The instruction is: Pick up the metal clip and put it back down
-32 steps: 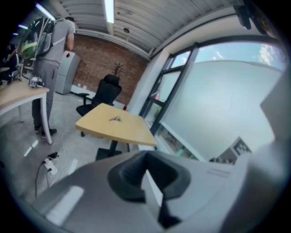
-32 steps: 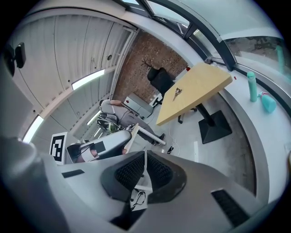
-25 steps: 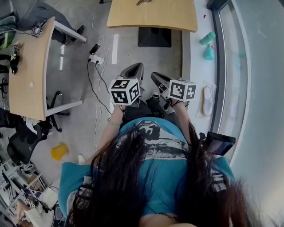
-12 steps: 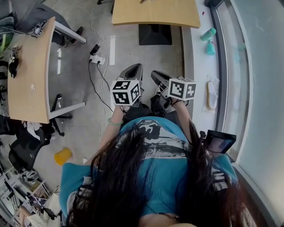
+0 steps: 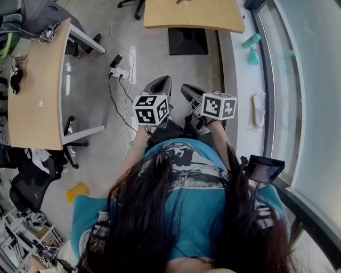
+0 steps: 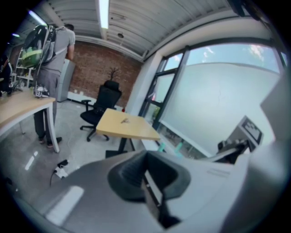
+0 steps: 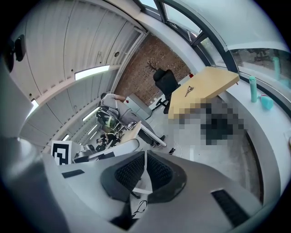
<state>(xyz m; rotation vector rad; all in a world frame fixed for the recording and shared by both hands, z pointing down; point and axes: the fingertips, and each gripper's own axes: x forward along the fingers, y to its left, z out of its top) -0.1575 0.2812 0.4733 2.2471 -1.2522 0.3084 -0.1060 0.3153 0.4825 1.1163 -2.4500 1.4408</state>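
Both left gripper (image 6: 146,160) and right gripper (image 7: 144,158) show fingers closed, empty; distant metal clip (image 6: 124,120) barely discernible.

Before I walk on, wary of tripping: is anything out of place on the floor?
Yes: a power strip lies loose on the floor ahead-left, cable trailing towards you; a yellow thing lies at your left.

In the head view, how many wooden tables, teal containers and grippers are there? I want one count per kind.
Wooden tables: 2
Teal containers: 2
Grippers: 2
Total: 6
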